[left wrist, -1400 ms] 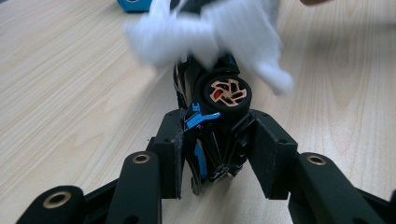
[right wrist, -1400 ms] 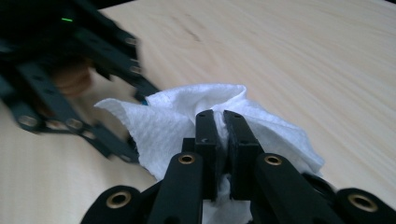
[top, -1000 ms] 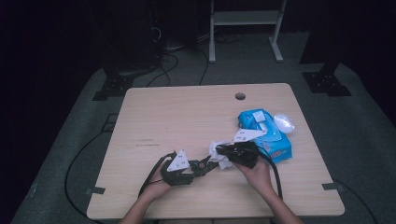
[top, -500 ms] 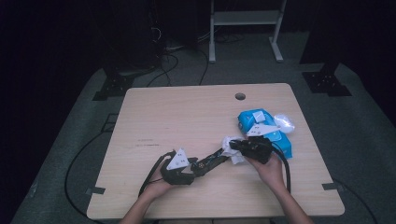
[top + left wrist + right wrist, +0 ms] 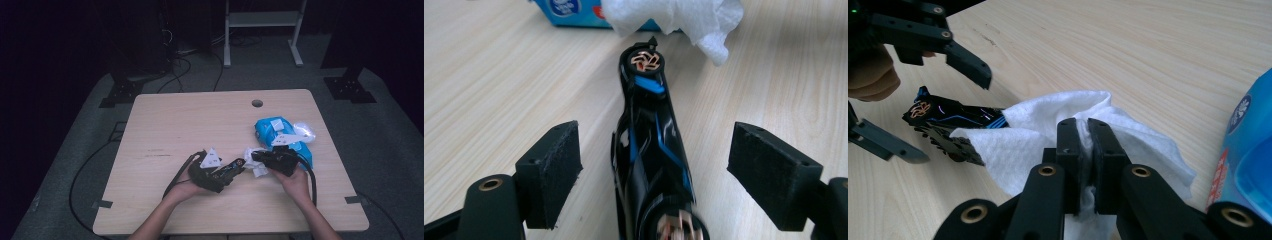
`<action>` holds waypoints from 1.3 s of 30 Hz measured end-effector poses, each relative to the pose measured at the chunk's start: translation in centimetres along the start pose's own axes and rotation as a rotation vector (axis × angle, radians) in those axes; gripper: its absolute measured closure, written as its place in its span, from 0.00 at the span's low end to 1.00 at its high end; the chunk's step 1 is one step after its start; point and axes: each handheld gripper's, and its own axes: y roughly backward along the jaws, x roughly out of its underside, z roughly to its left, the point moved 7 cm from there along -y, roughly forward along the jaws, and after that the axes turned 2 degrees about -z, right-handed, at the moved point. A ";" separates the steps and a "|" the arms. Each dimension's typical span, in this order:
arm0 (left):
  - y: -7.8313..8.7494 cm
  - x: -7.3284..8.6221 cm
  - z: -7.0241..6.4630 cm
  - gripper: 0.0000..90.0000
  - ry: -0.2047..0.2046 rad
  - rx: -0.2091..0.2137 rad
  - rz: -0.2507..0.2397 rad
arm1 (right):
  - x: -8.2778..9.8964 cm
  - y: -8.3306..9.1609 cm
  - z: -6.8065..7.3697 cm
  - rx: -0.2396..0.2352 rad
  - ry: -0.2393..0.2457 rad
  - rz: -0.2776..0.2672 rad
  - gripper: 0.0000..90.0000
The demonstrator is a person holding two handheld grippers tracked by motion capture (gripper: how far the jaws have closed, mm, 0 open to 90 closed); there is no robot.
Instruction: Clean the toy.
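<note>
High view: left gripper [image 5: 235, 168] and right gripper [image 5: 256, 156] point at each other over the table [image 5: 200, 120]; blue wipes pack [image 5: 282, 137] lies just behind the right one.
Left gripper view: jaws wide apart, having just been opening; black-and-blue device [image 5: 651, 145] lies on the wood between them, pads clear of it; white wipe [image 5: 674, 17] rests at its far end.
Right gripper view: jaws closed on the white wipe [image 5: 1048, 135], which drapes over the device's [image 5: 945, 122] near end; pack [image 5: 1248, 160] just right.
</note>
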 end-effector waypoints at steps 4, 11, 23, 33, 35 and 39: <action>-1.0 -0.2 0.2 0.33 0.009 0.009 0.058 | 0.3 -0.2 -0.1 -0.008 -0.010 0.002 0.93; -1.0 0.4 0.6 0.63 0.012 0.006 0.102 | 0.2 -0.5 0.3 -0.022 -0.011 -0.010 0.93; 4.1 4.5 2.9 0.63 0.030 -0.026 0.111 | 0.0 -1.5 1.7 -0.056 0.005 -0.002 0.93; 5.5 5.3 3.9 0.55 0.063 -0.035 0.126 | 0.0 -2.8 2.7 -0.080 0.010 0.009 0.93; 4.8 4.8 3.6 0.55 0.047 -0.018 0.144 | 0.1 -2.9 2.8 -0.084 0.011 0.012 0.93; 3.7 4.3 3.5 0.55 0.022 -0.031 0.196 | 0.2 -2.7 2.8 -0.095 0.000 0.008 0.93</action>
